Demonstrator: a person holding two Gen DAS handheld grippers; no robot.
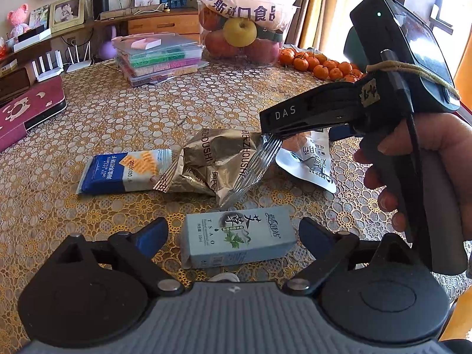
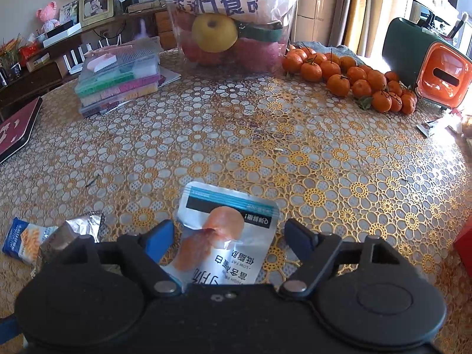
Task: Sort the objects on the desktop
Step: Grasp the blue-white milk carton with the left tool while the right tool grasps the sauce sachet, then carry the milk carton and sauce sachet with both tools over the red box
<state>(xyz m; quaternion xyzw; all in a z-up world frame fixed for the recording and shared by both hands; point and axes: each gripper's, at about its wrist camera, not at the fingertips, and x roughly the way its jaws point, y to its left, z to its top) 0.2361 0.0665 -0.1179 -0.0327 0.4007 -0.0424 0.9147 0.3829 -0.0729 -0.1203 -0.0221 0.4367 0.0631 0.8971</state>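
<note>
- White pouch point(image 2: 227, 236) with an orange food picture and a dark teal band is seen flat on the lace-patterned tablecloth point(image 2: 324, 162), between the spread fingers of the right gripper point(image 2: 228, 240); jaws are apart, and no clamping on the pouch is visible.
- In the left wrist view the same pouch point(image 1: 312, 159) is partly covered by the right gripper point(image 1: 271, 135), which is held in a hand point(image 1: 421, 177).
- Pale blue carton point(image 1: 237, 240) with a green leaf print is seen lying on its side between the fingers of the left gripper point(image 1: 233, 236); jaws are wide apart, and the carton is not touched.
- Crumpled gold foil bag point(image 1: 218, 165) is seen just past the carton, its sealed corner under the right gripper's tip.
- Blue cracker packet point(image 1: 124, 171) is seen touching the foil bag's left end.
- Farther back: stacked clear plastic cases point(image 1: 159, 59), a clear fruit tub point(image 2: 236, 29) with a yellow apple point(image 2: 214, 32) against its wall, a pile of mandarins point(image 2: 351, 82), a green and orange appliance point(image 2: 427, 65).
- Dark red book point(image 1: 29, 109) is seen at the left edge of the table.
</note>
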